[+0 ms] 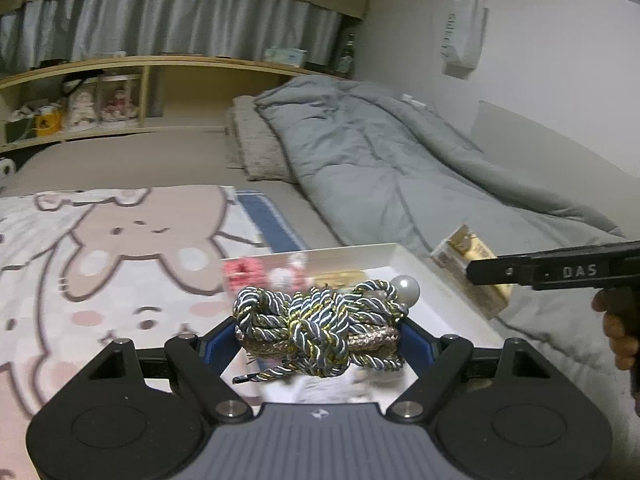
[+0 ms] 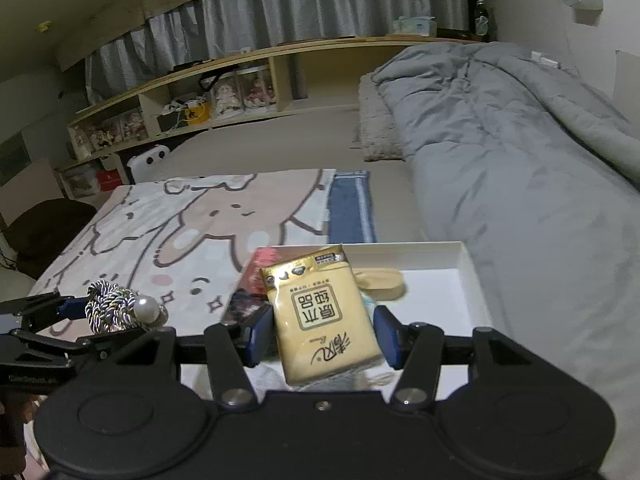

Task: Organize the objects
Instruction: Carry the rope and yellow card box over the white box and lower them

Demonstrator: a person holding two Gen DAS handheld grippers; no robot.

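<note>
Left gripper (image 1: 318, 336) clamped on a knotted grey-gold twisted cord bundle (image 1: 316, 320), right gripper (image 2: 320, 334) on a yellow plastic tissue pack (image 2: 322, 312), both above the white tray's near edge (image 2: 472, 276): release each low, over bare tray floor.

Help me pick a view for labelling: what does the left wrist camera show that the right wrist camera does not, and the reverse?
Only the left wrist view shows the white paper bag hanging on the wall.

Only the right wrist view shows the print on the yellow tissue pack and the dark chair beside the bed.

Both show the rope bundle in the left gripper, the pack in the right gripper, the white tray, the grey duvet and the cartoon blanket.
</note>
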